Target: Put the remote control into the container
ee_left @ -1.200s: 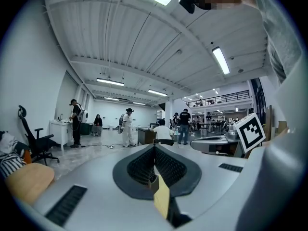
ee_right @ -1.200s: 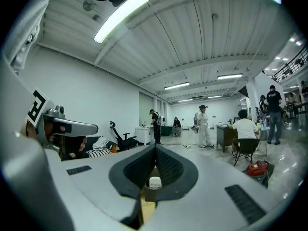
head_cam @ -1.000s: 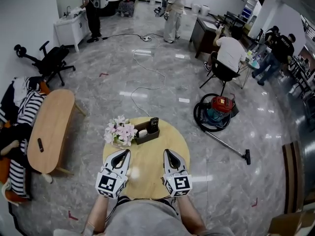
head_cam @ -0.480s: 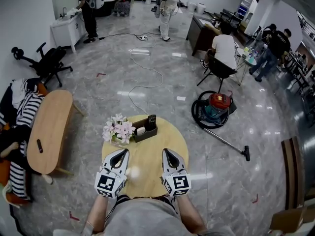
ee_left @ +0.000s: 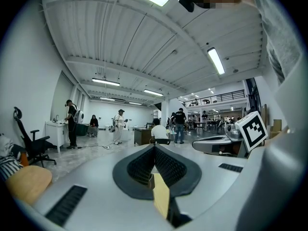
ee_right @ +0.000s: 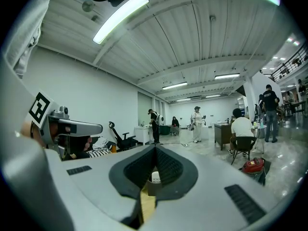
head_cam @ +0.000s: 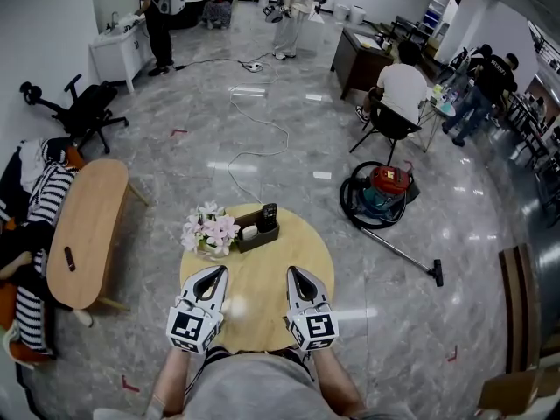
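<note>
1. Head view.
   - Noted the remote control [head_cam: 269, 217] standing on end inside the dark container [head_cam: 260, 240], next to a small white thing [head_cam: 251, 232] in the same box.
   - Placed the container at the far edge of the round wooden table [head_cam: 262, 309], just beside a bunch of pale flowers [head_cam: 210, 230] on its left.
   - Found the left gripper [head_cam: 218, 272] and the right gripper [head_cam: 294, 273] side by side over the near half of the table. Both point away from the person and are well apart from the container.
   - Logged a red vacuum cleaner [head_cam: 385, 191] on the floor to the right.
2. Left gripper view.
   - Read the jaws as pressed together at the tips, with nothing clamped.
   - Saw only a strip of tabletop below them, and the right gripper's marker cube [ee_left: 252, 129] off to the right.
3. Right gripper view.
   - Read the jaws as closed tip to tip, and empty.
   - Glimpsed the small white thing through the slot beneath the tips, some way ahead and untouched.
</note>
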Action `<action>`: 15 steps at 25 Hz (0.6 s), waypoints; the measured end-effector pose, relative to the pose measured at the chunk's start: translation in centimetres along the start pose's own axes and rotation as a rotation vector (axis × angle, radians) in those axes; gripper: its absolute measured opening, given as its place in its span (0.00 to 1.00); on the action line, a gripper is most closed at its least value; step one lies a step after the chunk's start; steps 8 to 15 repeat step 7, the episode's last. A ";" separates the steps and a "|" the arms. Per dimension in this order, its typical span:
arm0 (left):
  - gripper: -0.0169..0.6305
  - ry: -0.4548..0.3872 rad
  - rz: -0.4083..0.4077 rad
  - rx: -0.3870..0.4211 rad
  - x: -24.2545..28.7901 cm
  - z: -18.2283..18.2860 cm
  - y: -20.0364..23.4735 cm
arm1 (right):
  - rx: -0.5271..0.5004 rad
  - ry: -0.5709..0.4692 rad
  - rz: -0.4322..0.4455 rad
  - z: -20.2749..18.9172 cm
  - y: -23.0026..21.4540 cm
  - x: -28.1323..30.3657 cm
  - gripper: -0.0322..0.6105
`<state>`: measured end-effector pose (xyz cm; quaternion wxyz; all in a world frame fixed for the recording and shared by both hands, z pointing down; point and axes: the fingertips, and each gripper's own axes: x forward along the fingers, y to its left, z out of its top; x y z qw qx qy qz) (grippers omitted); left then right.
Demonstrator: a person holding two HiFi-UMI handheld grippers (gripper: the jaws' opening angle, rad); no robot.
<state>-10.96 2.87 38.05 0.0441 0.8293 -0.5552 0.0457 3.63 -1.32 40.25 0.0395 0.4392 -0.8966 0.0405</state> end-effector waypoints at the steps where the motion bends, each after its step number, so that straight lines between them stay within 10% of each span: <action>1: 0.04 0.001 0.000 0.000 0.0 0.0 0.0 | 0.001 0.000 -0.001 0.0 0.0 0.0 0.06; 15: 0.04 0.007 0.000 -0.006 -0.2 0.0 -0.2 | 0.000 -0.003 -0.002 0.4 0.1 -0.3 0.06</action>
